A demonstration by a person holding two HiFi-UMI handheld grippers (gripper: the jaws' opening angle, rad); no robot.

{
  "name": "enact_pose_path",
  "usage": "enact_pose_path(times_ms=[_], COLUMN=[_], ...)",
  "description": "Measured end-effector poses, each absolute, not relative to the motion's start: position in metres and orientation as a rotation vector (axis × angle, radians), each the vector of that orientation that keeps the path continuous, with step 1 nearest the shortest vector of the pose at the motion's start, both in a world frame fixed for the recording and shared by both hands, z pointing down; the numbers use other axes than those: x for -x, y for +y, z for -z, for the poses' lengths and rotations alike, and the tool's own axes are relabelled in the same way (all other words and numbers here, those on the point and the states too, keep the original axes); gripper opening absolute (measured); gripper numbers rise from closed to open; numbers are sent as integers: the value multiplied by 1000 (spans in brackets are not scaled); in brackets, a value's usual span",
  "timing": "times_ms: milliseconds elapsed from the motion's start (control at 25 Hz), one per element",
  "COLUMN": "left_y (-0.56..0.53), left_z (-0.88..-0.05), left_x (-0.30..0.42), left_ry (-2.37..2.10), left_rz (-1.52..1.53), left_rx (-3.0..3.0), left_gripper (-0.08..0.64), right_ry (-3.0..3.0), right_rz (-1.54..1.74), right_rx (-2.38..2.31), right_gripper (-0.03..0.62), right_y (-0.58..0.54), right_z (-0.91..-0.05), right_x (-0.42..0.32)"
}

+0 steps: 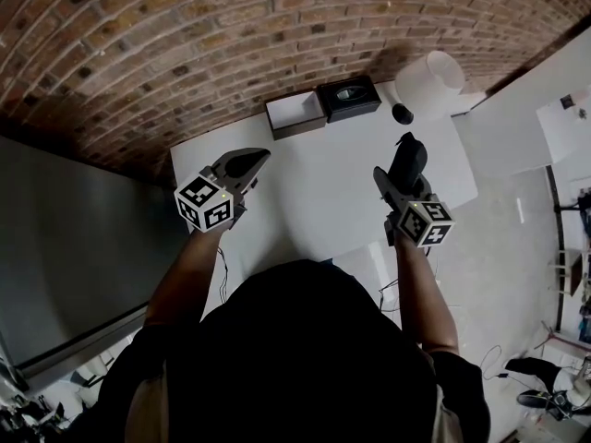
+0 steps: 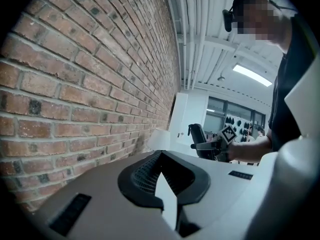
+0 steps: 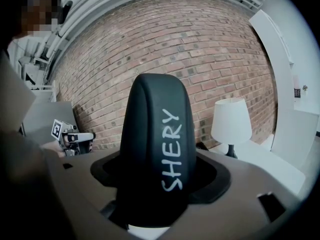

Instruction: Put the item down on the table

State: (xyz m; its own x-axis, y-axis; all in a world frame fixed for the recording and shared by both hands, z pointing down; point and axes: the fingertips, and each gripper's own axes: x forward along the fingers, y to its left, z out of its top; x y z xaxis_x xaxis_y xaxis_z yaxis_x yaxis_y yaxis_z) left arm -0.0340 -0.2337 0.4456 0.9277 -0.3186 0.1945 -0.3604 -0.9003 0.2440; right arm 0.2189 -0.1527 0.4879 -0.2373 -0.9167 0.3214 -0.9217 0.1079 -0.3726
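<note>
A black, rounded case point(image 3: 157, 134) with "SHERY" written on it in white stands upright between the jaws of my right gripper point(image 3: 160, 181), which is shut on it. In the head view that case point(image 1: 409, 153) sticks out of the right gripper point(image 1: 403, 175) above the right part of the white table point(image 1: 323, 201). My left gripper point(image 1: 247, 164) hovers over the table's left part, jaws together and nothing in them. The left gripper view shows its dark pads point(image 2: 145, 176) meeting, and the right gripper point(image 2: 207, 145) with the case point(image 2: 196, 132) further off.
At the table's far edge, against the brick wall, stand an open dark box point(image 1: 295, 112) with a white inside, a black box point(image 1: 349, 97), a small black object point(image 1: 403, 113) and a white lamp point(image 1: 429, 83). A grey panel point(image 1: 65, 247) lies left of the table.
</note>
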Motion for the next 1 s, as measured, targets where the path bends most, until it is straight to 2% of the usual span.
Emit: enact_pose_path(times_ms=[1000], left_y=[-274], left_z=[-456], left_x=[5], left_ry=[-566], left_rz=[-231], left_rx=[-2779], left_gripper=[18], right_ry=[-2349], right_rz=[-833], right_rx=[-1816], right_gripper=[350], right_y=[-204], right_z=[-514], right_x=[-242])
